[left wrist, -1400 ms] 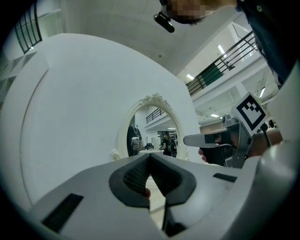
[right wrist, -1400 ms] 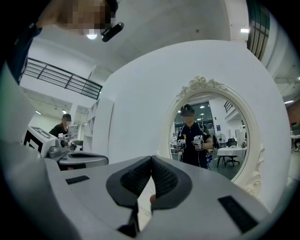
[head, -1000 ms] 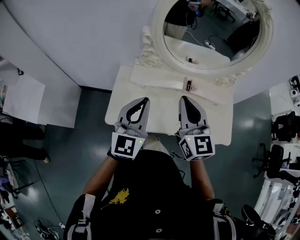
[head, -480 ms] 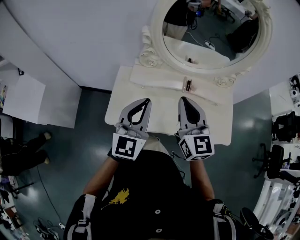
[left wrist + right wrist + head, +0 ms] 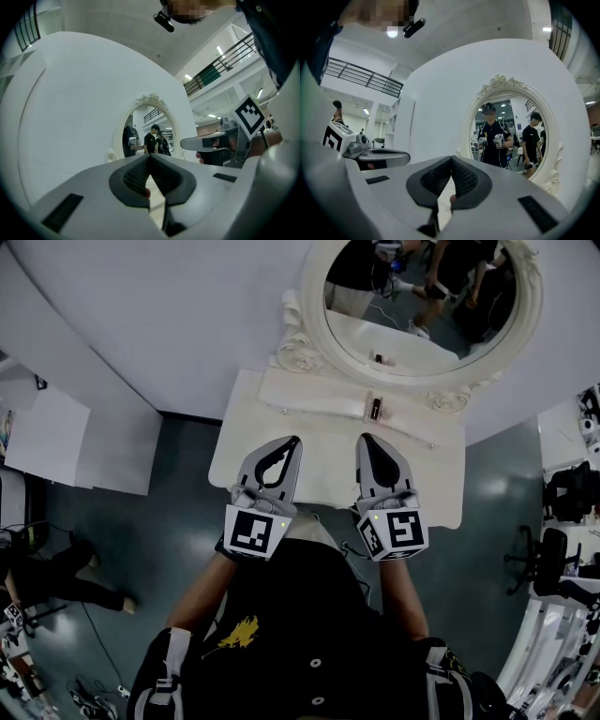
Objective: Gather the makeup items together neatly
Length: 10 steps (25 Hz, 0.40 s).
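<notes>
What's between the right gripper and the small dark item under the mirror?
Nothing visible. Only bare vanity top lies between the right gripper and the small dark item, which stands on the back ledge.

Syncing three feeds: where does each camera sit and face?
Head view: on the person's head, steeply down at the white dressing table; torso, forearms, left claw, right claw show.
Left gripper view: rides the left claw, facing the oval white-framed mirror; its shut jaws, the right claw beside.
Right gripper view: rides the right claw, facing the mirror; its shut jaws, the left claw beside.
Shared: all show the mirror.
</notes>
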Available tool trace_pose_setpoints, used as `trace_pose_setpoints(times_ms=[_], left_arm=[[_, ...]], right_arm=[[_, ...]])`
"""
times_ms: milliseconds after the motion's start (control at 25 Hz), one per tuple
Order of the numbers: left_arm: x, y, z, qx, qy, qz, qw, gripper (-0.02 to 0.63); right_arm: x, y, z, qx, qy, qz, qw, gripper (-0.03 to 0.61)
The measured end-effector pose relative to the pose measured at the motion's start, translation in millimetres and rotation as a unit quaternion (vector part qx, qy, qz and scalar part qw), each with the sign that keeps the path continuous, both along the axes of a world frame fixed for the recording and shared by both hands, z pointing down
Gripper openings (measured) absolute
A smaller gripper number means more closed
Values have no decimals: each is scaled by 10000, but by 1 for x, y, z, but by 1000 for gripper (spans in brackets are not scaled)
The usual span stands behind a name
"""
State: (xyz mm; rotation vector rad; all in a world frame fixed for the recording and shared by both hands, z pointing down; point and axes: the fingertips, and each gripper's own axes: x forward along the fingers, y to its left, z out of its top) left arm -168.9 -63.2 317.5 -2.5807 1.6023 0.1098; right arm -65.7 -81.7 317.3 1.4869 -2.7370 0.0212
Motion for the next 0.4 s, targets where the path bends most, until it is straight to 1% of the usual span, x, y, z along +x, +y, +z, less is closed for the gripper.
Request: trace_pose_setpoints(times_ms=[240,400], left_arm=[[1,0,3,-28,-16,34,10000,14],[-6,4,3,-81,66,-27,9999,14]], right_arm=[[1,1,3,-29,7,3,10000,14],[-7,4,4,-48,-1,-60,10000,14]])
